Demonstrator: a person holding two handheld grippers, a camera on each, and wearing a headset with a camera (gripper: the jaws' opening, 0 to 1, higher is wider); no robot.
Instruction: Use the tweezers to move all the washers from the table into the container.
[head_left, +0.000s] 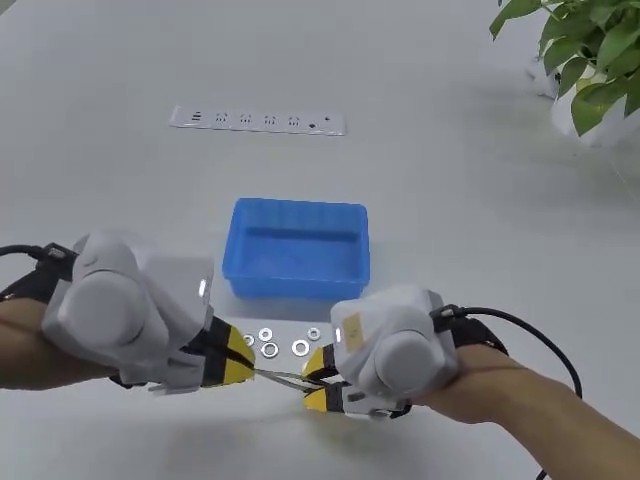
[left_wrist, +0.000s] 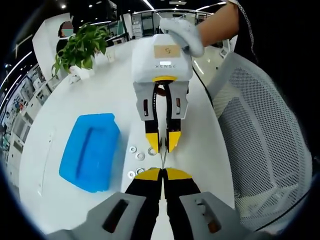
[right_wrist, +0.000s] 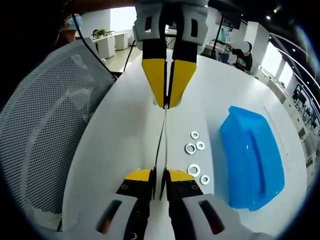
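Observation:
Thin metal tweezers (head_left: 281, 378) span the gap between my two grippers, just above the table. The left gripper (head_left: 238, 366) is shut on one end (left_wrist: 163, 159). Facing it, the right gripper (head_left: 320, 388) is shut on the other end (right_wrist: 162, 135). Several silver washers (head_left: 270, 350) lie flat on the white table just beyond the tweezers, loosely clustered (left_wrist: 140, 156) (right_wrist: 190, 148). Behind them stands the blue container (head_left: 295, 282), a shallow rectangular tray (left_wrist: 90, 150) (right_wrist: 250, 155) with nothing showing inside it.
A white power strip (head_left: 258, 121) lies at the far side of the table. A potted plant (head_left: 590, 50) stands at the back right corner. A white mesh chair (left_wrist: 260, 135) sits off the table's near edge.

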